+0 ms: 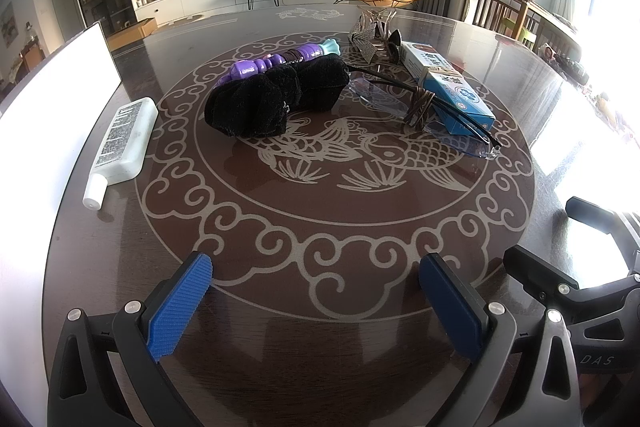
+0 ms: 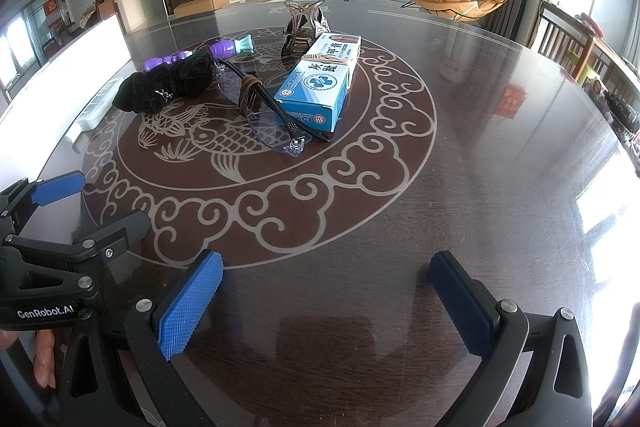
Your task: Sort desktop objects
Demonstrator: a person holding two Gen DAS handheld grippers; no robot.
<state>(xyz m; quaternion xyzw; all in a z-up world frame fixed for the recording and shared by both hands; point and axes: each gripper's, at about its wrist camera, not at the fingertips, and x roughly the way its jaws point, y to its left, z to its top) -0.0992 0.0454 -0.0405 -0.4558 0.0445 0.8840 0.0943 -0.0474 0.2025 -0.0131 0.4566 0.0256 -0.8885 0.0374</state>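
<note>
— What sits on the table (image 1: 320, 307)?

— A round dark table with pale fish and cloud patterns. I count one white bottle (image 1: 122, 143), one black cloth bundle (image 1: 272, 99), one purple toy with a pale blue end (image 1: 276, 61), one pair of glasses (image 1: 424, 107), one blue and white box (image 1: 448, 83), and one sparkly hair clip (image 1: 372, 35) at the back.

— Where are they relative to the fingers?

— All lie well ahead of both tools, near the table's middle. The left gripper (image 1: 316, 291) hangs low over the near rim, its two blue pads (image 1: 180, 303) spread wide with nothing between them. The right gripper (image 2: 326, 291) is just beside it, its pads (image 2: 190, 303) likewise apart and empty.

— How is the pile arranged?

— The bottle lies flat at the far left, apart from the rest, beside a bright white panel (image 1: 52, 99). The purple toy lies just behind the cloth, touching it. The glasses rest between the cloth and the box, one arm wrapped with a brown band (image 2: 250, 91). The box also carries a band. The clip is behind the box.

— Anything in the way?

— Bare patterned tabletop lies between the fingers and the pile.
</note>
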